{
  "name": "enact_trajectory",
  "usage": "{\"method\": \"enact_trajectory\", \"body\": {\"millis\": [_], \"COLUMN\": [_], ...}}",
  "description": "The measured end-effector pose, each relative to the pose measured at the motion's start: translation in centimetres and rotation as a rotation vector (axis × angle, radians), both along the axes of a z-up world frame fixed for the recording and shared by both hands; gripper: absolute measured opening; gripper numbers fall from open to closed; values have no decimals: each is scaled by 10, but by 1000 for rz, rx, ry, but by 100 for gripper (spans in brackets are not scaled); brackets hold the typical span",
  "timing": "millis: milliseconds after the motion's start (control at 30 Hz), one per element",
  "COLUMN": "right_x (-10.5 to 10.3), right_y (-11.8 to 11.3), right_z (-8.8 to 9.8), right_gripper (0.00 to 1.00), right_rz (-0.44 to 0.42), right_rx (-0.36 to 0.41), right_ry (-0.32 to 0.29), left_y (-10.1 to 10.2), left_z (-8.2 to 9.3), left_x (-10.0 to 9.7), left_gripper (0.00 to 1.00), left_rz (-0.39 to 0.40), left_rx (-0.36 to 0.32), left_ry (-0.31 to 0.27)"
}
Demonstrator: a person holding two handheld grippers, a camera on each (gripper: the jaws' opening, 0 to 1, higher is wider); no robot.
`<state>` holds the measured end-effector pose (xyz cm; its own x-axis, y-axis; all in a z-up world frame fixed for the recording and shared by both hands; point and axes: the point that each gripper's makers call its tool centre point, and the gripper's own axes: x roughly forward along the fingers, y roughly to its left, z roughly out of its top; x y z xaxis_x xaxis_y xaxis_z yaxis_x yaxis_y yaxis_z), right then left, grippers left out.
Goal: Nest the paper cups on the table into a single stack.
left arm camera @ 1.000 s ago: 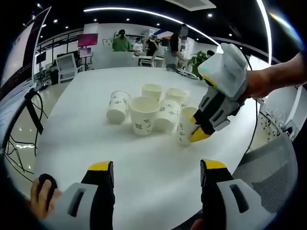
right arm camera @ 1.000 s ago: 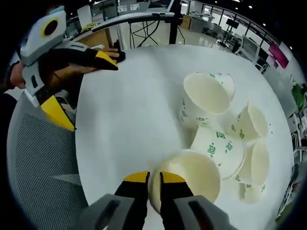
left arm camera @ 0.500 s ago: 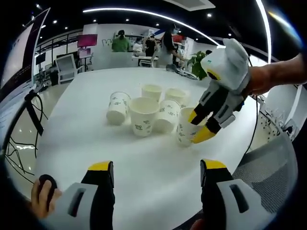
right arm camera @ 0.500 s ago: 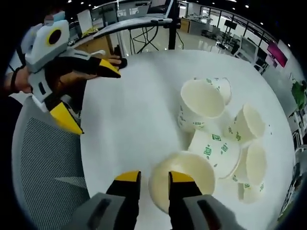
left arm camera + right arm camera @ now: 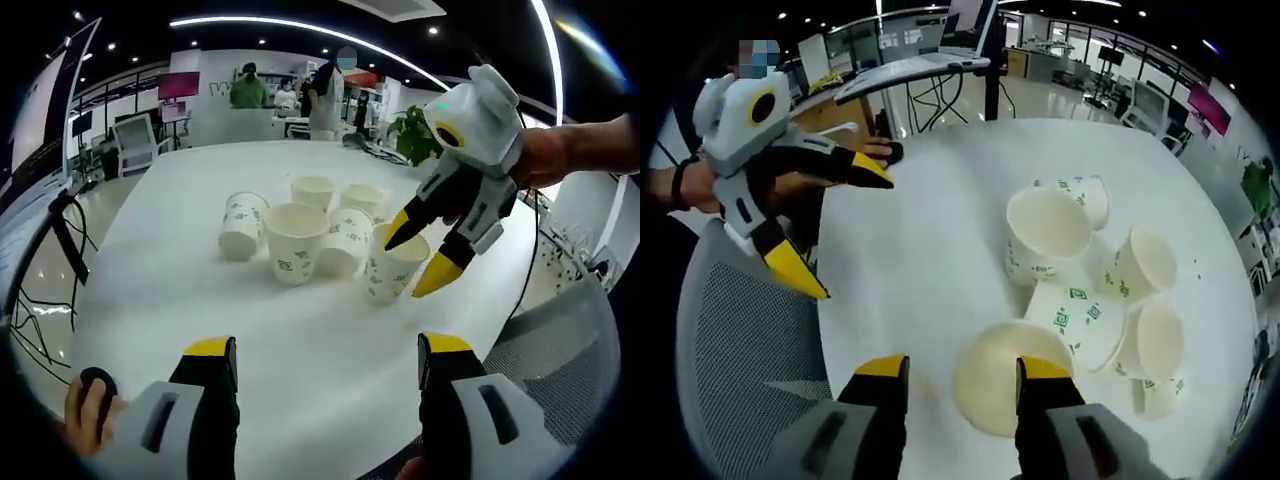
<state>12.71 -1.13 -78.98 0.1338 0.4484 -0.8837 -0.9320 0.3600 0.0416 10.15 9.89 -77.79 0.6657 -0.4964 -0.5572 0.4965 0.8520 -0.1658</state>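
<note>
Cups [image 5: 322,238] are clustered at mid-counter [image 5: 300,330], six by count in the right gripper view, none yet nested. Nearest the right gripper [image 5: 957,368] stands one upright cup [image 5: 1008,375], mouth up, just beside a tipped cup [image 5: 1083,322] lying on its side.

Right gripper: fingers [image 5: 882,366] spread wide, one on each side of the near cup's rim, holding nothing. In the left gripper view it hangs above the rightmost cup [image 5: 393,263] with its yellow tips apart and no visible contact.

Left gripper [image 5: 325,348]: fingers [image 5: 210,348] wide apart and empty, held low at the near edge of the counter, well short of the cups.

Assessment of the step in hand: a grasp on the near cup is being set up. Recommended practice is to close on one wall only, one finger inside and one outside, with light pressure, since paper walls will likely crumple. Lift straight up to avoid knocking the tipped neighbour, then lower mouth-up into another upright cup.

View comparison: the right gripper view looks down into the cup mouths and shows which stand and which lie tipped; it also shows a mesh chair [image 5: 740,340] at the counter's edge. The left gripper view gives the side profile: the right gripper's height over the rim, and people [image 5: 248,86] standing in the far background.
</note>
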Motion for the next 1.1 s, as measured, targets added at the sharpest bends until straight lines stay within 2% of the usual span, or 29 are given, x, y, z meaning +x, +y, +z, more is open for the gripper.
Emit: {"method": "enact_trajectory", "body": {"millis": [167, 300, 367, 433, 500, 567, 633, 900, 1100], "right_x": [12, 11, 15, 21, 20, 24, 25, 49, 65], "right_y": [-1, -4, -4, -6, -5, -9, -10, -26, -39], "right_z": [0, 18, 23, 21, 35, 34, 43, 46, 59], "right_gripper": [43, 44, 45, 46, 47, 48, 48, 49, 49], "right_rz": [-10, -39, -54, -63, -77, -85, -88, -142, -206], "right_rx": [16, 54, 71, 80, 109, 116, 119, 141, 161], "right_ry": [-13, -23, -31, -32, -40, -46, -62, -96, -112], "left_y": [2, 3, 2, 2, 0, 0, -1, 0, 1], "left_z": [1, 2, 2, 2, 2, 3, 2, 2, 2], "left_x": [0, 2, 2, 2, 1, 1, 1, 3, 4], "left_gripper": [72, 72, 72, 73, 73, 73, 73, 72, 72], "left_rz": [1, 3, 0, -2, -3, -5, -8, -7, -6], "left_rx": [1, 0, 0, 1, -1, -1, -2, -3, -2], "left_ry": [0, -3, -4, -5, -4, -4, -4, -4, -5]}}
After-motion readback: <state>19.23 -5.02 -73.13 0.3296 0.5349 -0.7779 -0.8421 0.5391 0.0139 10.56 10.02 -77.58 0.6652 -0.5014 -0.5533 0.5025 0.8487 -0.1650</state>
